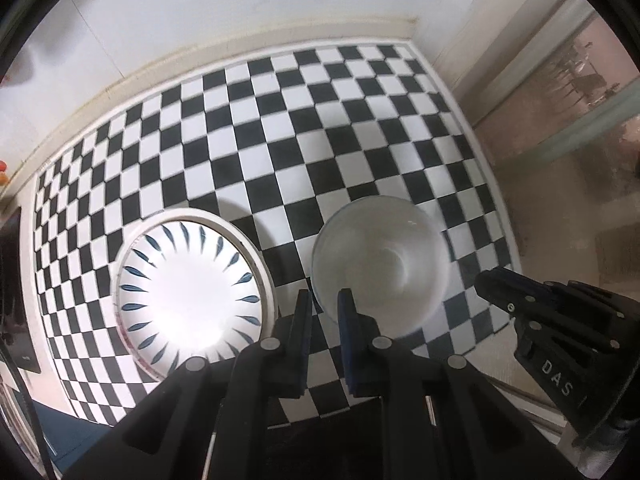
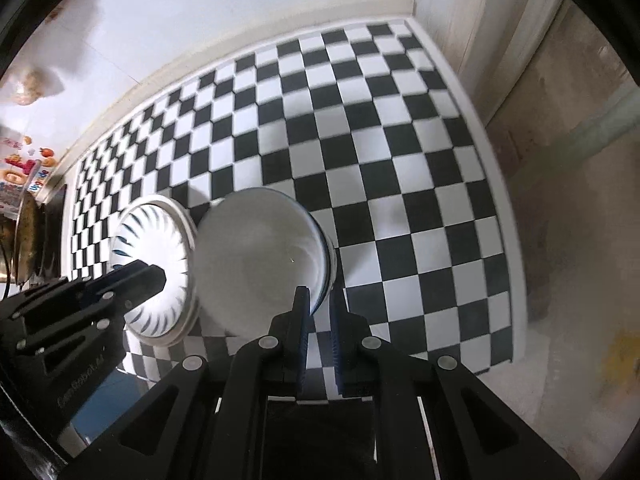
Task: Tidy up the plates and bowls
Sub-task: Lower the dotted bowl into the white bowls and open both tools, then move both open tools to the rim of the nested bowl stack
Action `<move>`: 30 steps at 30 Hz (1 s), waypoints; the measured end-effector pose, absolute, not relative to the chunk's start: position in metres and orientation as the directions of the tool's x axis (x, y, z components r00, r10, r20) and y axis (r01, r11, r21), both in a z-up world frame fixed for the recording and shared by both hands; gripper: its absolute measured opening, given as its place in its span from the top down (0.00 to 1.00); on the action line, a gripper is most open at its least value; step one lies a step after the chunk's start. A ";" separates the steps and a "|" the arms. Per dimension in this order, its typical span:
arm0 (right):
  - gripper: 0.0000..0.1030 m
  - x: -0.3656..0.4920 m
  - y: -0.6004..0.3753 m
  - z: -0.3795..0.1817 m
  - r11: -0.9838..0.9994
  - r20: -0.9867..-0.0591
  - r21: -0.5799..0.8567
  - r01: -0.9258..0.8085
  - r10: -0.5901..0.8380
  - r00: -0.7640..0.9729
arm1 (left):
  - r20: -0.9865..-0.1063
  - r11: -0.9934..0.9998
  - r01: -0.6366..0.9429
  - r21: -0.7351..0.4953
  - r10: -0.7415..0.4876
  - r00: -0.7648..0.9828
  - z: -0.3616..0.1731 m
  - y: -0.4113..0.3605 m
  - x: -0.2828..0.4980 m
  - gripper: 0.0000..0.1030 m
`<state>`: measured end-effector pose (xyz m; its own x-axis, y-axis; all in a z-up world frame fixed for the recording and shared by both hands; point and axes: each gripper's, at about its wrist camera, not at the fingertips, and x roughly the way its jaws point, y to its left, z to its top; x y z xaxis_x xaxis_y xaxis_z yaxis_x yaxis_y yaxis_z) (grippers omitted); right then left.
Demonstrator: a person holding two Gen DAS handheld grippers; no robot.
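Observation:
A white plate with blue leaf marks (image 1: 188, 300) lies on the checkered mat, stacked on another plate. A plain white bowl (image 1: 380, 264) stands to its right. My left gripper (image 1: 324, 300) hovers low at the bowl's near left rim, jaws a small gap apart and empty. In the right wrist view the bowl (image 2: 256, 260) looks stacked in another bowl, beside the plate (image 2: 156, 268). My right gripper (image 2: 320, 300) sits at the bowl's near right rim; its jaws stand narrowly apart and the rim seems to reach between them.
The black and white checkered mat (image 1: 320, 140) covers a white counter against a white wall. The counter edge and a drop to the floor (image 2: 560, 240) lie on the right. A dark pan and colourful items (image 2: 24, 208) sit at far left.

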<state>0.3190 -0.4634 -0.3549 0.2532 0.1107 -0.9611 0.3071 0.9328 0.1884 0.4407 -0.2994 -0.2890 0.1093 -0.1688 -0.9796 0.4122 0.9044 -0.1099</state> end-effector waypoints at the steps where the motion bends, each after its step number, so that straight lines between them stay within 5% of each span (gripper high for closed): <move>1: 0.89 0.313 -0.460 -0.344 0.935 -0.957 0.185 0.303 0.102 0.271 | -0.976 0.901 0.419 -0.110 -0.177 0.126 -0.279 -0.297 0.437 0.89; 14: 0.89 0.252 -0.421 -0.241 0.955 -0.906 0.141 0.260 0.019 0.423 | -0.938 0.878 0.469 -0.094 -0.236 0.253 -0.200 -0.274 0.401 0.89; 26: 0.89 0.232 -0.422 -0.211 0.953 -0.883 0.131 0.273 -0.013 0.469 | -0.923 0.886 0.453 -0.100 -0.253 0.291 -0.174 -0.262 0.381 0.88; 30: 0.89 0.229 -0.426 -0.208 0.949 -0.879 0.143 0.282 -0.009 0.477 | -0.918 0.892 0.441 -0.103 -0.256 0.303 -0.174 -0.259 0.381 0.80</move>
